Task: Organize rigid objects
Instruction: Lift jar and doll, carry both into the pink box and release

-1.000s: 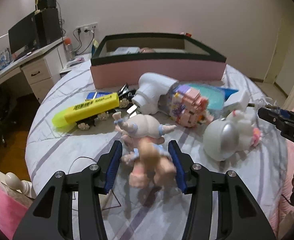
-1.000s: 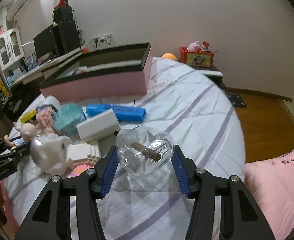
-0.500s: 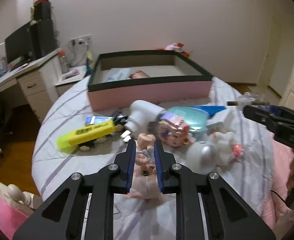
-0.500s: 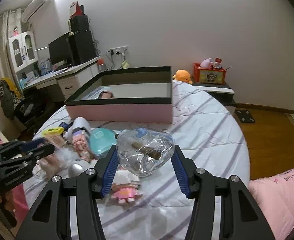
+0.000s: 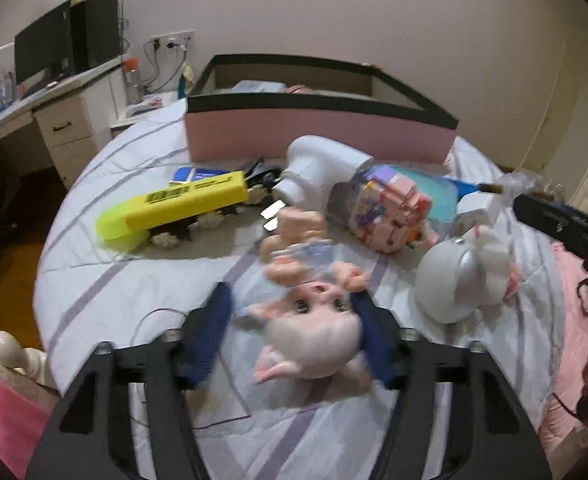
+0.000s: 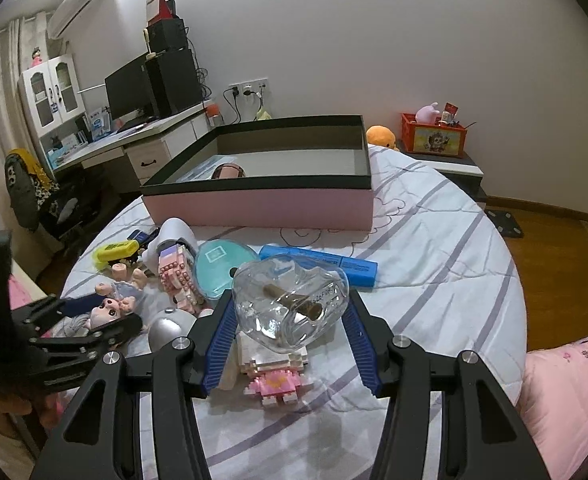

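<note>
My left gripper [image 5: 294, 336] is shut on a baby doll [image 5: 314, 332], gripping its head, with the body hanging toward the bed. The doll [image 6: 111, 308] also shows in the right wrist view, in the left gripper [image 6: 105, 316]. My right gripper [image 6: 289, 336] is shut on a clear glass bottle [image 6: 289, 300] with a cork scroll inside, held above the bed. The pink box with a black rim [image 6: 261, 200] stands open at the back of the bed; it also shows in the left wrist view [image 5: 318, 132].
On the striped bed lie a yellow marker-shaped case [image 5: 173, 208], a white device [image 5: 322, 168], a pink block figure [image 5: 386, 212], a teal case [image 6: 221, 264], a blue bar [image 6: 322, 264], a silver-white toy [image 5: 462, 280] and a pink block doll [image 6: 273, 376]. A desk [image 6: 133, 144] stands left.
My left gripper has turned with the doll, so its head now sits between the fingers facing the camera. My right gripper has risen a little with the bottle.
</note>
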Motion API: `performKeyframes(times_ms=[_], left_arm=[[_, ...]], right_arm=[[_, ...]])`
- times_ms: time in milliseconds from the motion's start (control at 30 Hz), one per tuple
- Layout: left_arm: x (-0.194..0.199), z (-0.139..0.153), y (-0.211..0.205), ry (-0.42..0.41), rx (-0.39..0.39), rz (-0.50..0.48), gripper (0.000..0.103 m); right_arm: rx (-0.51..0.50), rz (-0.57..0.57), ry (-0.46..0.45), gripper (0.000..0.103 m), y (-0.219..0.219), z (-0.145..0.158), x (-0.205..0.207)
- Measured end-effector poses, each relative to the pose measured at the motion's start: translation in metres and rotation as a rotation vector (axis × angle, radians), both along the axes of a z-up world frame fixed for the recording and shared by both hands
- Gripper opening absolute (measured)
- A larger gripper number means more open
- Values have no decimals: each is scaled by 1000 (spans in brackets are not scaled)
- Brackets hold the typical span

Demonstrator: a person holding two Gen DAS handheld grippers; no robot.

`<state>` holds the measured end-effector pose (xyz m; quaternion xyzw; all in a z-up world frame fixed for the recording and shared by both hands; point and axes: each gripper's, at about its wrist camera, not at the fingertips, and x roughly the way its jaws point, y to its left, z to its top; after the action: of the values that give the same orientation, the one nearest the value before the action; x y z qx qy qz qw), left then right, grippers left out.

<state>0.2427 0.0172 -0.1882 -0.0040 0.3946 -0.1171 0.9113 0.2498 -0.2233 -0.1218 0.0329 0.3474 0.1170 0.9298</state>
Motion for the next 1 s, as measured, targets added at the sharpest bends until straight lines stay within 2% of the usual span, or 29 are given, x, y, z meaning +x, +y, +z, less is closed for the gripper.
performKeyframes(times_ms=[100,267,400,667,867,1000], left_arm=[[-2,4,-6,-23,45,-12,57],[-9,27,-5,-77,32,-12,57],[-14,58,-5,-164,36,15,57],[-18,116,-9,-356,63,76,57],[-15,144,-14,-441,78,74,57],[-7,156,-17,-475,80,64,57]], right_arm=[[-3,8,-2,54,3,1,-1],[-1,17,-18,54,7,7,-1],[4,24,-47,54,12,17,-2],[11,35,-182,54,30,62,-6],[8,41,-258,54,35,90,-4],[5,37,-279,54,34,97,3]])
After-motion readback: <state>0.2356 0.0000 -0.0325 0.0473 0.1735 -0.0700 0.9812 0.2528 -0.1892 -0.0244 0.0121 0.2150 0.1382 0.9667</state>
